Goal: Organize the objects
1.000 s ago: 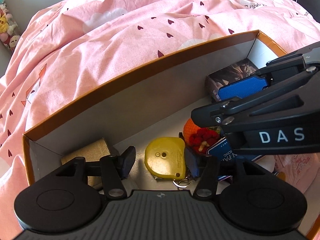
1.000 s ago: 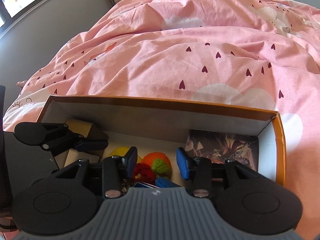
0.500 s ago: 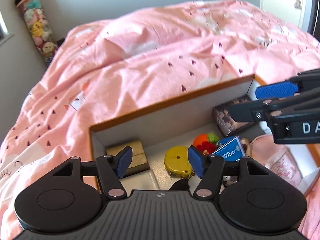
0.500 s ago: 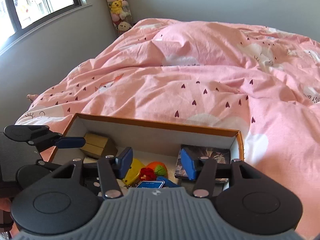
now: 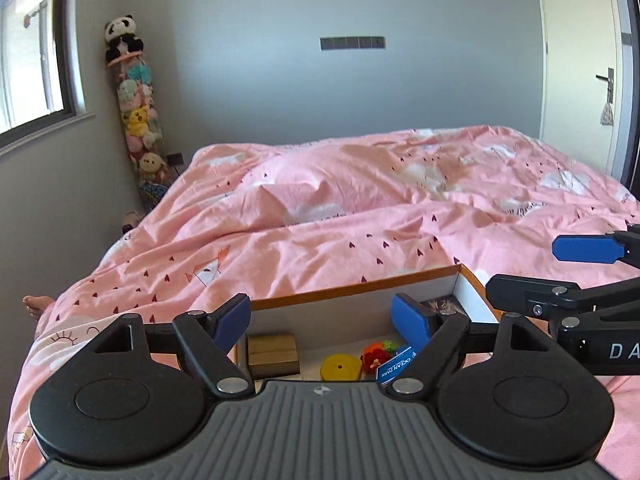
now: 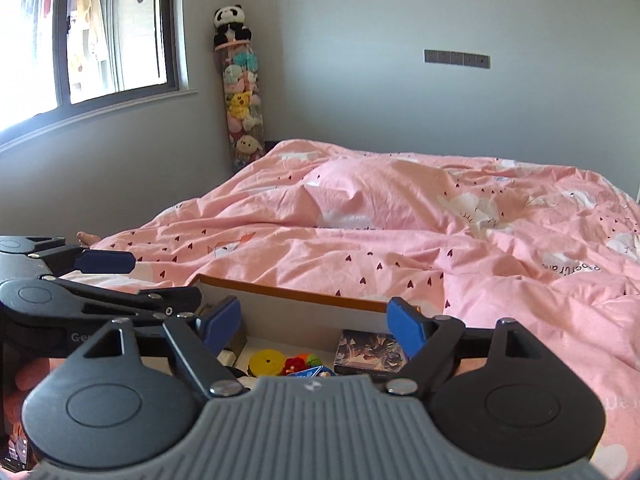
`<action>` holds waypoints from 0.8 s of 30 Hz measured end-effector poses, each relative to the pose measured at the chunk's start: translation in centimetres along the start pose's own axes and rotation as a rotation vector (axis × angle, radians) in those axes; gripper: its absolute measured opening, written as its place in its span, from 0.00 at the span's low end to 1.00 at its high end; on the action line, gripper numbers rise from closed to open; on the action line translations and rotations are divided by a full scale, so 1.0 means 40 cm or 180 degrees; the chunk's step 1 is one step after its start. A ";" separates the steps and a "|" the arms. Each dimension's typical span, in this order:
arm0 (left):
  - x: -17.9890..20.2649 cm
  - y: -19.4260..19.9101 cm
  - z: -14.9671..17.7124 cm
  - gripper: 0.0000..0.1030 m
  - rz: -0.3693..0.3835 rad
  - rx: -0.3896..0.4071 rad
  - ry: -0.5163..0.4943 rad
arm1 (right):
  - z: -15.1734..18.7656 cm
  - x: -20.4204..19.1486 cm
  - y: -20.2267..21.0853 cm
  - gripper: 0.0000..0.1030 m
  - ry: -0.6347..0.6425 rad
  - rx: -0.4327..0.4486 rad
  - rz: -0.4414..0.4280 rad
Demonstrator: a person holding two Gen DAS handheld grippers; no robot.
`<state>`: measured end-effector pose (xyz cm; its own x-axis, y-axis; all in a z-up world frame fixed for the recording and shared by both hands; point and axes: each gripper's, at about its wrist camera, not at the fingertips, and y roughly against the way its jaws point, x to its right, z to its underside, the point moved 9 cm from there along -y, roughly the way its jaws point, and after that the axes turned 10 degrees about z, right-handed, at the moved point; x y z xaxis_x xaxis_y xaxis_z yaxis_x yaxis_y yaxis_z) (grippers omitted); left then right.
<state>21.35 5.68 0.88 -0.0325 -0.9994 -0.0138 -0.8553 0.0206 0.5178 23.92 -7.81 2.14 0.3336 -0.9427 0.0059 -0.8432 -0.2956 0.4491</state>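
My left tool (image 5: 322,318) is empty and its jaws are opening; nothing is between them. Below it the box (image 5: 352,294) sits on the soft pink bed cover (image 5: 360,216), at the near edge of the bed. Inside, from left to right, I see the gold box (image 5: 273,354), the yellow tape measure (image 5: 341,368), the orange and red knitted toy (image 5: 378,352), the blue card (image 5: 394,368) and, in the far right corner, the dark picture box (image 6: 370,350). My right tool (image 6: 314,320) is also empty, and its jaws are opening too. I think the risk is the soft bed: if I press one side of the box, it may tilt and the small things slide together. The blue card seems to lean on the toy and may fall flat. My two tools are near each other and may collide.
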 end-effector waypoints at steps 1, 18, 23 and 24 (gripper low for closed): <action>0.001 0.019 0.002 0.91 -0.0057 0.0083 0.0009 | 0.002 0.002 0.018 0.82 -0.0023 0.0057 0.0003; 0.003 0.083 0.181 0.94 -0.0367 0.0166 0.0374 | 0.141 0.011 0.110 0.98 -0.0299 0.0216 0.0418; -0.007 0.062 0.231 0.94 -0.0402 0.0036 0.0441 | 0.212 0.003 0.077 0.98 -0.0194 0.0070 0.0535; -0.010 0.059 0.239 0.94 -0.0410 0.0008 0.0478 | 0.222 0.003 0.074 0.98 -0.0174 0.0056 0.0580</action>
<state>14.38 6.39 -6.08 0.1548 -0.9868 0.0481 -0.8486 -0.1079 0.5179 17.74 -10.18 -4.47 0.1517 -0.9877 0.0369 -0.8950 -0.1214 0.4293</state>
